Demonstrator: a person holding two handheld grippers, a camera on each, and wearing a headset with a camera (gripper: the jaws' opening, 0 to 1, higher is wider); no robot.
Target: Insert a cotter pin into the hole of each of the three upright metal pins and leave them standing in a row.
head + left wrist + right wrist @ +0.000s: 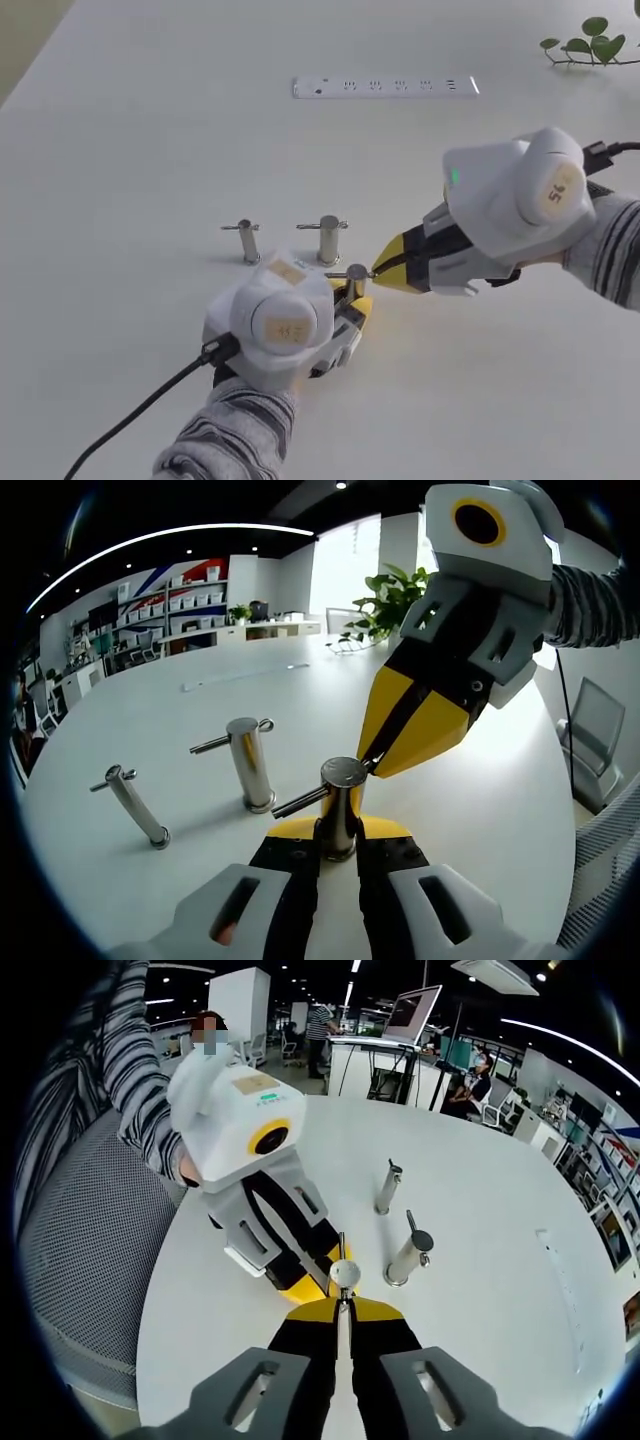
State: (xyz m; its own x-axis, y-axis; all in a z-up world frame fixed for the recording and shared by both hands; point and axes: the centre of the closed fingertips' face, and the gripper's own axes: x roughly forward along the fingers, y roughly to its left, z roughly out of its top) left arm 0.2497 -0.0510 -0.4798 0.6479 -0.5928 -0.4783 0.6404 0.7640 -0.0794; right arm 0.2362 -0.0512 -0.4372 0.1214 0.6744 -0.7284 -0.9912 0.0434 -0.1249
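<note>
Nearest in the head view, a striped sleeve [235, 435] rises from 6 o'clock to the left hand-held gripper [350, 302]. Its cable [140, 410] trails off toward 7 o'clock. The jaws are clenched on the lower shaft of the near pin [356, 281], which stands upright on the white table [480, 400] just right of centre.

From 3 o'clock the right hand-held gripper [384, 268] reaches in roughly level. Its yellow jaws are pinched tight on the cotter pin [300, 802] at the near pin's top. In the left gripper view the cotter's shaft pokes out the other side of the hole. The two grippers crowd this pin, with their tips just beside each other.

Toward 11 o'clock from the near pin stands the middle pin [328, 238], with the left pin [247, 241] at its 9 o'clock. Both are upright with fitted cotters [312, 227] through their tops, and both are apart from the grippers.

Open table surface spreads wide toward 9, 6 and 4 o'clock. A power strip [385, 87] lies far off at 12 o'clock, and the table's edge shows at the 11 o'clock corner. A plant [590, 45] at 1 o'clock is cut off by the frame.

The near pin's foot is hidden by the left jaws. The cotter's head is buried between the right jaws, so how deep it sits is hard to tell.
</note>
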